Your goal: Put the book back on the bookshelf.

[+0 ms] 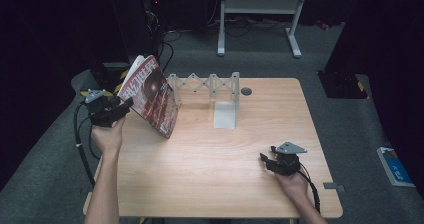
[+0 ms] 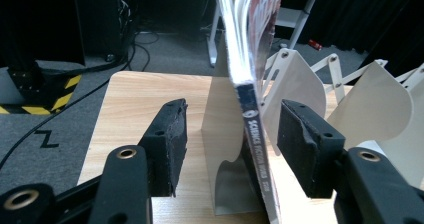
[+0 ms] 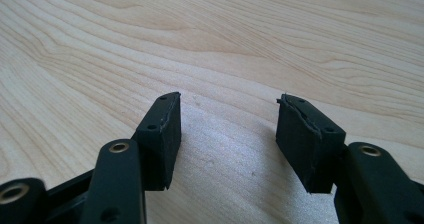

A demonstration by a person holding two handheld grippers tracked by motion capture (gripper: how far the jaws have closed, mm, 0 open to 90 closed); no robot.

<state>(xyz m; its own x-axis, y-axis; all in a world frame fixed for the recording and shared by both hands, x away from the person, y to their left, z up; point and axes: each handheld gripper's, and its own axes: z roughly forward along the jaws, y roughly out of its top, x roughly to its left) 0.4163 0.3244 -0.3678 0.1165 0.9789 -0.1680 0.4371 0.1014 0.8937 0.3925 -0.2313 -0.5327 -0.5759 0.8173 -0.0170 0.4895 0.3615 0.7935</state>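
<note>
Item: magazine, tilted upright, spine between the parted jaws of the left gripper, unclamped. Right gripper: jaws apart above bare desk. The spine is best kept centred while the magazine is guided into the white rack just beyond the jaws.

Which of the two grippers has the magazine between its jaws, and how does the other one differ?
The left gripper, at the table's left edge: its open jaws straddle the upright magazine. The right gripper hangs open over bare table with nothing between its jaws.

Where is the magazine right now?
In the high view the magazine stands tilted at the table's far-left area, just left of the white expanding rack. The left gripper view shows its spine between the open left tongs.
</note>
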